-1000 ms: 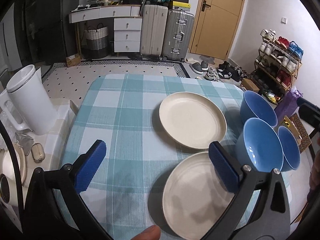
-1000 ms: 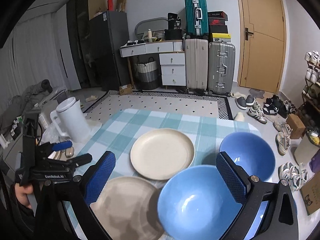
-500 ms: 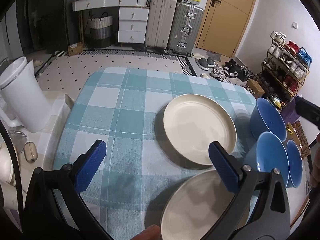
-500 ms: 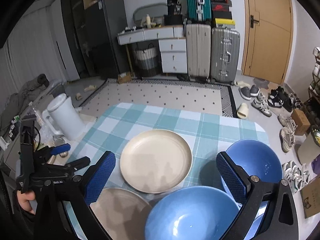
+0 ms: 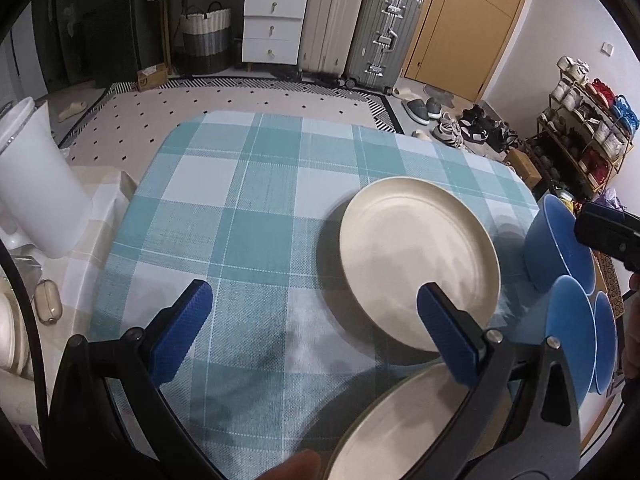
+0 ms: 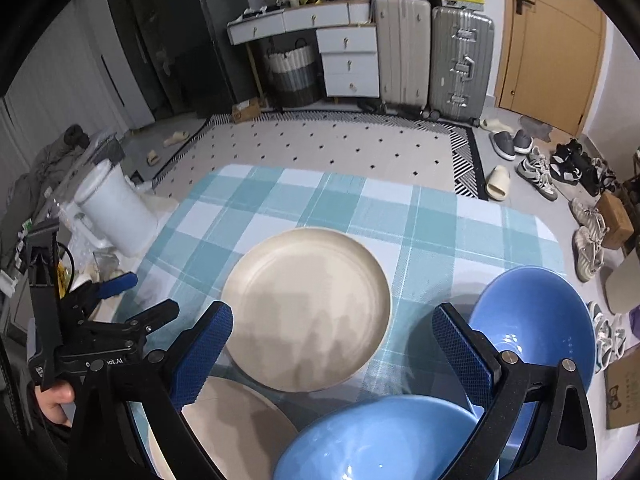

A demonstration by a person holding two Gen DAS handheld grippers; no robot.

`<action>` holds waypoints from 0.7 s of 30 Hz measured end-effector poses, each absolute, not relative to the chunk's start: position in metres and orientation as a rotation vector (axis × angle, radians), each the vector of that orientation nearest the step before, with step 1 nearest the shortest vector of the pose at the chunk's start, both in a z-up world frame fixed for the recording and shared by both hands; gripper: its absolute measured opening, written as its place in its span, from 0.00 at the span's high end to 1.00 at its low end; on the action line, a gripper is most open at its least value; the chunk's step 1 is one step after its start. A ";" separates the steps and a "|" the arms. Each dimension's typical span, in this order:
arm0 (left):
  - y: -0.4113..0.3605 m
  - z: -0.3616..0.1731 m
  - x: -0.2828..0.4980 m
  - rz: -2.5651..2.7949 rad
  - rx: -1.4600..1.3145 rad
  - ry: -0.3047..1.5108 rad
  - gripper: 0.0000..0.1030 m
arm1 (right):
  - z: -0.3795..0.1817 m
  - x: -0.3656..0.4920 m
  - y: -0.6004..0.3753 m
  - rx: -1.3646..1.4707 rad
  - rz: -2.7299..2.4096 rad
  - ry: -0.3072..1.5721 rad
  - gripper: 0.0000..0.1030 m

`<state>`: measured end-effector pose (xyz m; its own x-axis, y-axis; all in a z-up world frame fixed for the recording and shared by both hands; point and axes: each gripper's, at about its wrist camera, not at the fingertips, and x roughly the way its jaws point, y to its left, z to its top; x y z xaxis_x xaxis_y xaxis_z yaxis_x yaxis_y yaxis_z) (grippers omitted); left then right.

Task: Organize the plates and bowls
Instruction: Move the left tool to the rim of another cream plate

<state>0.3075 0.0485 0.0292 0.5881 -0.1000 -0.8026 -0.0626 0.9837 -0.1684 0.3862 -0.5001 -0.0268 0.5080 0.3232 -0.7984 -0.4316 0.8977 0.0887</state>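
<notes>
Third blue bowl (image 5: 605,346) shows only from the left wrist

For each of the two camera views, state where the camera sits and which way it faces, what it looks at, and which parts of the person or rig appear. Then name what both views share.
Left wrist: on the left gripper, facing forward across the checked tablecloth; fingertip at bottom edge.
Right wrist: on the right gripper, above the blue bowls; left gripper and hand show.
Shared: far cream plate, near plate, suitcases.
</notes>
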 end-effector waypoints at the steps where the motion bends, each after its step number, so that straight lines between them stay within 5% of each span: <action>1: 0.049 0.027 0.310 -0.026 -0.192 0.949 0.01 | -0.030 0.388 -0.499 -0.130 0.460 0.940 0.01; 13: 0.042 -0.001 0.335 -0.088 -0.234 1.018 0.32 | -0.075 0.428 -0.488 -0.146 0.450 1.085 0.19; 21: 0.037 -0.019 0.346 -0.099 -0.237 1.051 0.34 | -0.099 0.446 -0.483 -0.177 0.442 1.153 0.30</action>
